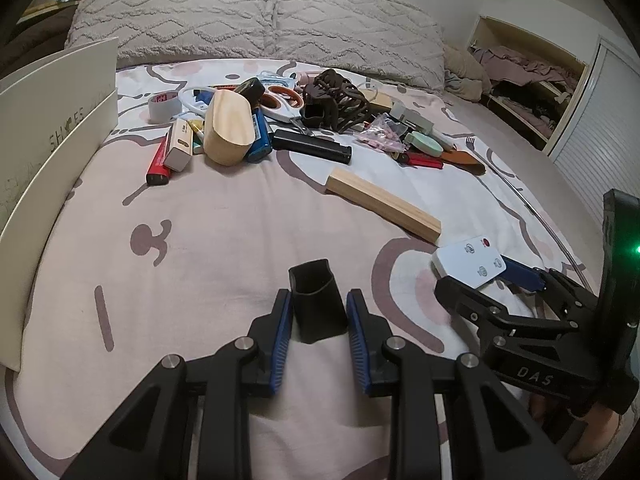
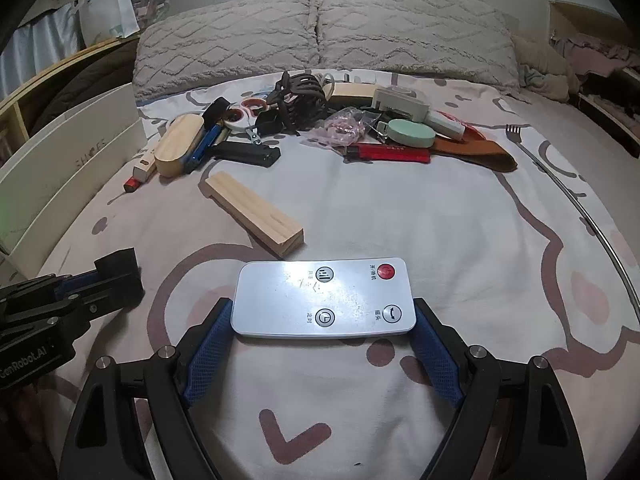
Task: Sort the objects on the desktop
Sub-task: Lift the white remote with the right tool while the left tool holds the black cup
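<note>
left gripper (image 1: 318, 332) clamps black cap (image 1: 316, 300) — right gripper (image 2: 324, 344) pinches white remote (image 2: 324, 298) crosswise.

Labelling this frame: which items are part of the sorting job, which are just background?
In play:
- black holder, clamped in left hand-held gripper
- white remote, between right hand-held gripper pads
- wood block
- pile: scissors, tape roll

Background:
- pillows
- white box
</note>
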Tool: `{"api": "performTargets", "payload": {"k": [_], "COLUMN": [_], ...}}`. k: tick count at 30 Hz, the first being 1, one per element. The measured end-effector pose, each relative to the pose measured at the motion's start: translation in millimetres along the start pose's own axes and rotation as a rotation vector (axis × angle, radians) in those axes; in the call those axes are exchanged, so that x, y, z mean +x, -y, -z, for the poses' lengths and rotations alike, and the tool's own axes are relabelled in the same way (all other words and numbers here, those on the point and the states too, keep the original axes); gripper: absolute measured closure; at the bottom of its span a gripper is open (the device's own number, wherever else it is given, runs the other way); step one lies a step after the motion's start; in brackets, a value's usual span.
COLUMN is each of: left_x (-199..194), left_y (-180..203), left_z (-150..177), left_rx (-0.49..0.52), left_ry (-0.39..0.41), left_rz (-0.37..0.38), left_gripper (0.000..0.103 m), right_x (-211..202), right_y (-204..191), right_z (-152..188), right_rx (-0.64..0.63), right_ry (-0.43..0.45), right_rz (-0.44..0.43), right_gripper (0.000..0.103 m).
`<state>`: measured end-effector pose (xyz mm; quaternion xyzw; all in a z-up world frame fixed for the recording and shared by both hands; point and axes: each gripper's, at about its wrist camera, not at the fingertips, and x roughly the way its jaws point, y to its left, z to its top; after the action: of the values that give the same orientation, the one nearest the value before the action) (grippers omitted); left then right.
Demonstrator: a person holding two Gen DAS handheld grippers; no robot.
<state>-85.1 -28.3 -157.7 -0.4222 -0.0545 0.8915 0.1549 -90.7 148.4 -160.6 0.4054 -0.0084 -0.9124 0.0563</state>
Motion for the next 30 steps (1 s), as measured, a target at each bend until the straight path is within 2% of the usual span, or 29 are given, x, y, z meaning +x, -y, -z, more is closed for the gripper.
{"api": "performTargets", "payload": {"k": [22, 30], "left_x": [-27, -45], "left_y": [4, 5], "left_z": [-16, -30], "left_rx": [0.012, 0.027], "left_ry": [0.084, 0.132], "left_rz": [0.002, -0.029], "left_gripper": [0.075, 0.075], "right_x": [-35, -55], "right_y": [-4, -7], "right_z": [-15, -31], "right_rx": [-0.009, -0.011], "right_ry": [0.090, 0.139], "right_rz": [-0.003, -0.013], "right_gripper": [0.017, 0.017]}}
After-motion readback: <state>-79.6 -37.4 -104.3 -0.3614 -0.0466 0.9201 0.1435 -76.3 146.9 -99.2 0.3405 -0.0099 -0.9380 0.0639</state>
